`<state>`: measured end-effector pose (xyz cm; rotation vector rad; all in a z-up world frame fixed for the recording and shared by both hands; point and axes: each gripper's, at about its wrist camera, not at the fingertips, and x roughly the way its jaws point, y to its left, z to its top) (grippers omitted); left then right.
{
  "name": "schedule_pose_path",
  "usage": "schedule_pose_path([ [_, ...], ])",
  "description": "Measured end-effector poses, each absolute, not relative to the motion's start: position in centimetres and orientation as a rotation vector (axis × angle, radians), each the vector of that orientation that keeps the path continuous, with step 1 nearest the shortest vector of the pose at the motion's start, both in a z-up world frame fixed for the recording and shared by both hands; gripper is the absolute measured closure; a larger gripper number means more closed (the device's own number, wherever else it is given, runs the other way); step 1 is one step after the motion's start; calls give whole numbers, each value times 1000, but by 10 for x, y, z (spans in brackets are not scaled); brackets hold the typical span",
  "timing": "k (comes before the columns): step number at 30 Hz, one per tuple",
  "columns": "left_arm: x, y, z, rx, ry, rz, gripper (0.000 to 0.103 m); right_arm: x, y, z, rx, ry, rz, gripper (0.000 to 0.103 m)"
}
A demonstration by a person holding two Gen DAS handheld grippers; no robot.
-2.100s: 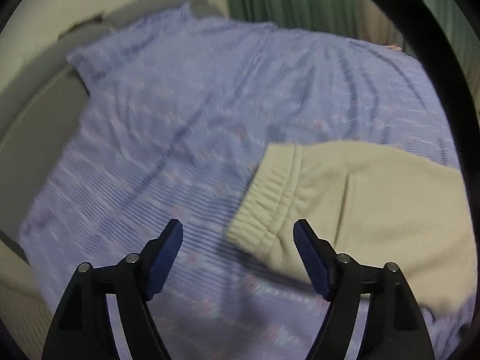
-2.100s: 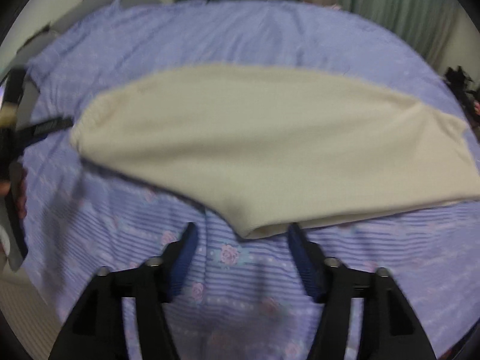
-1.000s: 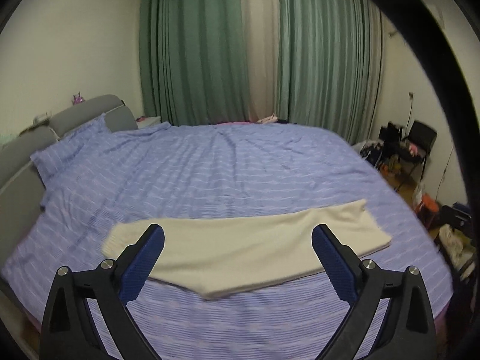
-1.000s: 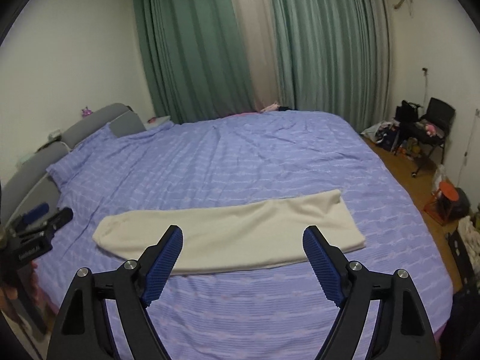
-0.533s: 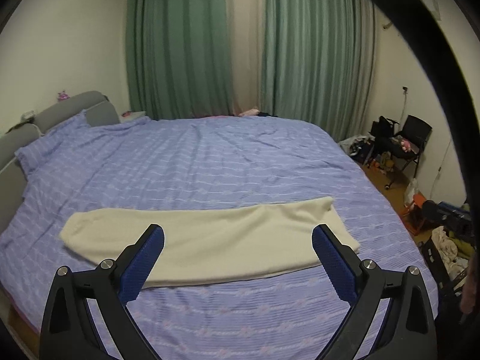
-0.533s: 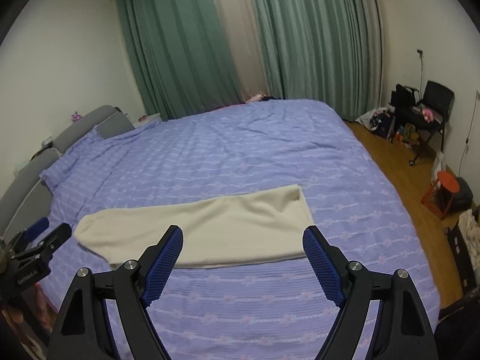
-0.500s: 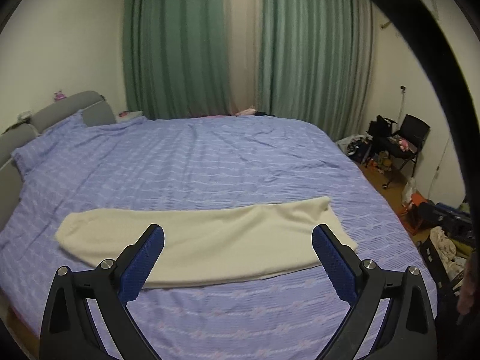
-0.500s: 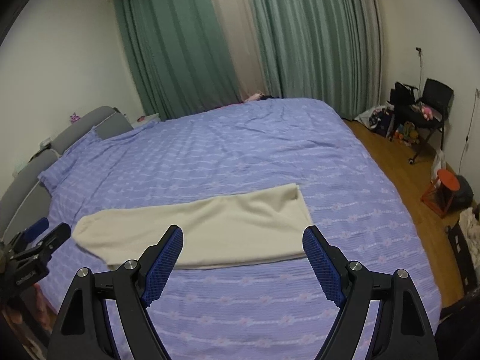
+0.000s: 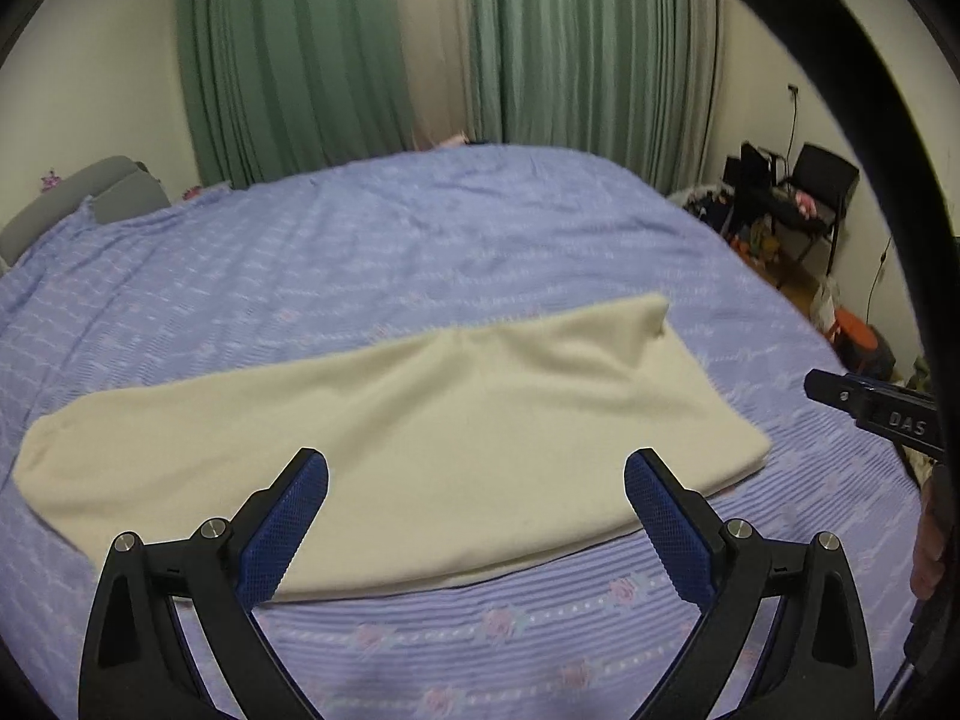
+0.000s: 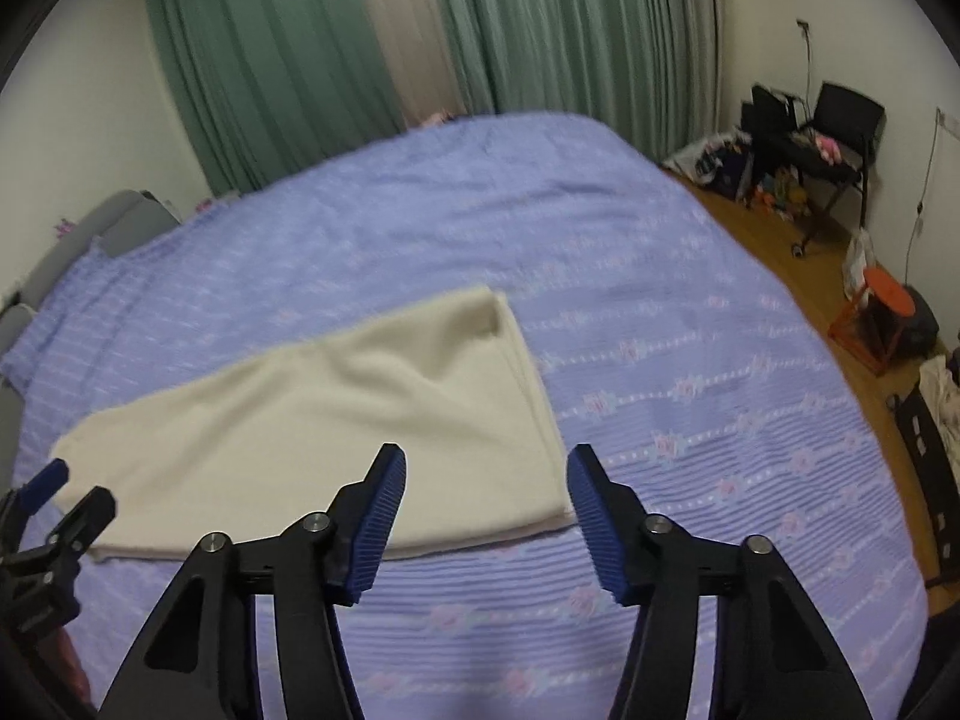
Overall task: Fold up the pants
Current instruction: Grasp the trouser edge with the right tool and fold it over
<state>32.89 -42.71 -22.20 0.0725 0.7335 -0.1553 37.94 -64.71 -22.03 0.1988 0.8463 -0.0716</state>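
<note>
Pants (image 9: 384, 438): cream, folded lengthwise, flat across near bed (image 9: 420, 228). Left hand-held gripper (image 9: 477, 531) apart, empty; right hand-held gripper (image 10: 486, 525) closing, nothing between. Step: approaching near edge. Next: pinch ends, fold crosswise.

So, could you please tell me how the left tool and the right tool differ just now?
The left tool has its jaws spread wide, while the right tool stands narrower, its jaws closing. The left tool frames the middle of the cream pants; the right tool frames their right end. Both are empty, above the purple bedspread.
</note>
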Motion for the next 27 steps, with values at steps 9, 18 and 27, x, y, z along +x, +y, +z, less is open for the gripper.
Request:
schedule_pose_path([
  [9, 360, -461, -269, 73, 796, -174, 2, 417, -675, -306, 283, 979, -104, 58],
  [18, 376, -475, -275, 76, 805, -214, 2, 415, -676, -307, 188, 983, -60, 98],
  [27, 385, -491, -289, 65, 840, -240, 2, 406, -717, -314, 165, 1027, -260, 103],
])
